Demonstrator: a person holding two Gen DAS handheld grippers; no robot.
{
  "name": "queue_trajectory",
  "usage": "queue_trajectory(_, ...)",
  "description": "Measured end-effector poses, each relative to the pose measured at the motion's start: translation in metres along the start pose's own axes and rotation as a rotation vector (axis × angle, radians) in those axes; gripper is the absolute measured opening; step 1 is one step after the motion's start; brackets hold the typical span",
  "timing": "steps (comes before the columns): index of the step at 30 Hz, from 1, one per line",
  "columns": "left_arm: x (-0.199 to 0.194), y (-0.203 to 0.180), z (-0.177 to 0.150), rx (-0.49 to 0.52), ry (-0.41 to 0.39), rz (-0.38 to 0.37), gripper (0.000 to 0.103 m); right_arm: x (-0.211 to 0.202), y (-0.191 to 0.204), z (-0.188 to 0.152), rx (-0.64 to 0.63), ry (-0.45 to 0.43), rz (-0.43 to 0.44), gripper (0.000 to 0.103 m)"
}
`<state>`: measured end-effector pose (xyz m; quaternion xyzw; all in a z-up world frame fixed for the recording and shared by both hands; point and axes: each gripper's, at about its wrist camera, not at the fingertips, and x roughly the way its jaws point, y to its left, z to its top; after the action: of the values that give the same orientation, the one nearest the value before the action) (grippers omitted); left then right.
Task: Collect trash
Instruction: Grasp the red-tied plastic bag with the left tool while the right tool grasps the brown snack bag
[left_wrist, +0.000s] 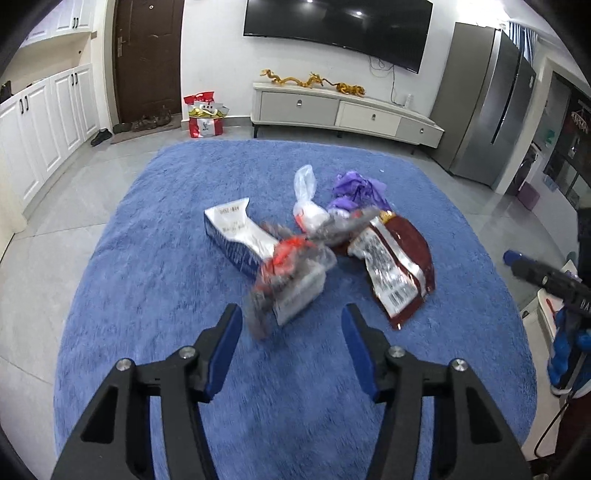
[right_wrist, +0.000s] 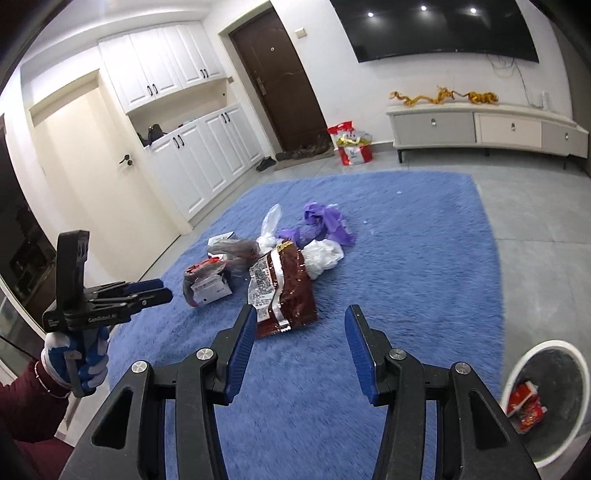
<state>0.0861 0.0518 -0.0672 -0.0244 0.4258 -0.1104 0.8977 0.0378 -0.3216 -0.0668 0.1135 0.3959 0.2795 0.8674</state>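
Both grippers open and empty over a blue rug (left_wrist: 147, 258). Left gripper (left_wrist: 291, 347) with jaws spread wide, nothing between them; just ahead of its fingertips, slightly toward the left finger, a crumpled clear-and-red wrapper (left_wrist: 288, 273) with a white label, blurred, so its exact outline hard to tell. Beyond that and to the left, a silver-and-blue packet (left_wrist: 236, 232), long axis running away and leftward from the gripper. Ahead and to the right, a dark red foil bag (left_wrist: 399, 266), long axis running roughly front to back, slanting toward the near right. Further ahead, a knotted white plastic bag (left_wrist: 308, 206) and a bunched purple bag (left_wrist: 354, 192), all close together in one heap. Right gripper (right_wrist: 301, 347) likewise wide apart and holding nothing, aimed so that the dark red foil bag (right_wrist: 284, 291) lies just ahead, its near end close to the left finger. Off to the right and nearer than the fingertips, a white bin (right_wrist: 546, 402) with red wrappers already inside. Judging by this, the crumpled wrapper nearest the left gripper, the foil bag nearest the right gripper, the latter also on the bin's side. Likely next: a short forward reach and a closing across the foil bag's narrow width rather than along its length.
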Motion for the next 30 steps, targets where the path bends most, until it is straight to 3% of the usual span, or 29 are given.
queue_trajectory(6,0.023,0.011,0.021,0.049,0.015,-0.042,0.049,0.036,-0.001,0.003,0.057,0.054,0.010,0.049)
queue_trajectory(15,0.052,0.033,0.015,0.054,0.049,-0.177,0.043,0.097,0.008,0.019,0.087,0.122,-0.025,0.053)
queue_trajectory(22,0.057,0.037,0.011,0.052,0.047,-0.296,0.028,0.124,0.009,0.016,0.146,0.182,-0.027,0.053)
queue_trajectory(25,0.055,0.037,0.011,0.057,0.037,-0.308,0.027,0.123,0.011,0.010,0.159,0.199,-0.033,0.041)
queue_trajectory(27,0.054,0.039,0.010,0.053,0.034,-0.314,0.027,0.121,0.012,0.008,0.170,0.198,-0.020,0.024)
queue_trajectory(30,0.049,0.039,0.006,0.054,0.033,-0.322,0.027,0.111,0.018,0.005,0.159,0.180,-0.017,0.014)
